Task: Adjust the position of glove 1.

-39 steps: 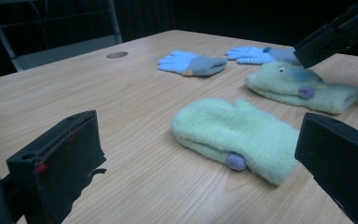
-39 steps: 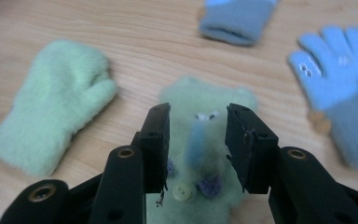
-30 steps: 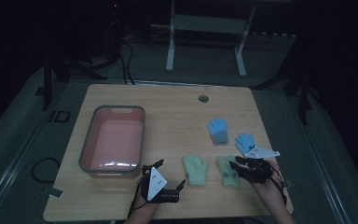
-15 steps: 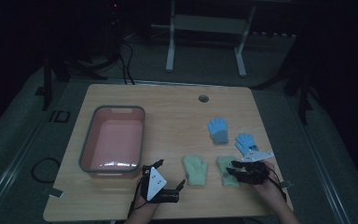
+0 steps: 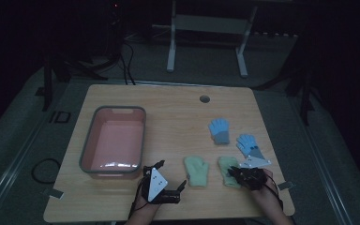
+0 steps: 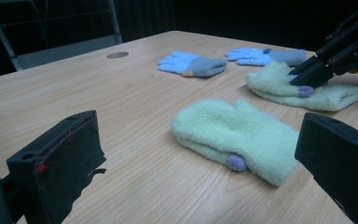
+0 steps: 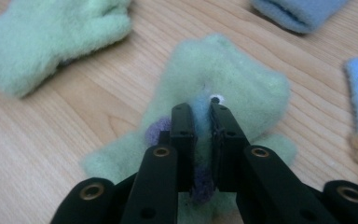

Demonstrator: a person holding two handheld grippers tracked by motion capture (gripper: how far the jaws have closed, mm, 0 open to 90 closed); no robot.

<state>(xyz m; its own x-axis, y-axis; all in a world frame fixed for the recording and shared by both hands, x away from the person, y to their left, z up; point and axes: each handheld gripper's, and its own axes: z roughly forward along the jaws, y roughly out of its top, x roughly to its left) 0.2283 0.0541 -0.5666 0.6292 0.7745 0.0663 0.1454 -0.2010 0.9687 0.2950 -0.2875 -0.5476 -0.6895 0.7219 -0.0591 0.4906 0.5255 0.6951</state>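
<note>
Apparently unlabelled green mitten [image 7: 223, 79], right tool [image 7: 201, 109].

Black claws [image 7: 201, 121] w/ brass screw holes; left claw [image 5: 161, 187] w/ white triangular plate.

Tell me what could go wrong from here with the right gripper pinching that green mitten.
1. The right gripper is shut on a thin fold of the right green mitten, so the fleece may slip out when lifted.
2. The blue glove lies just beyond that mitten; a lift or drag might nudge it.
3. The left gripper is open, pointed at the left green mitten, beside the first; both arms moving could crowd each other.
</note>
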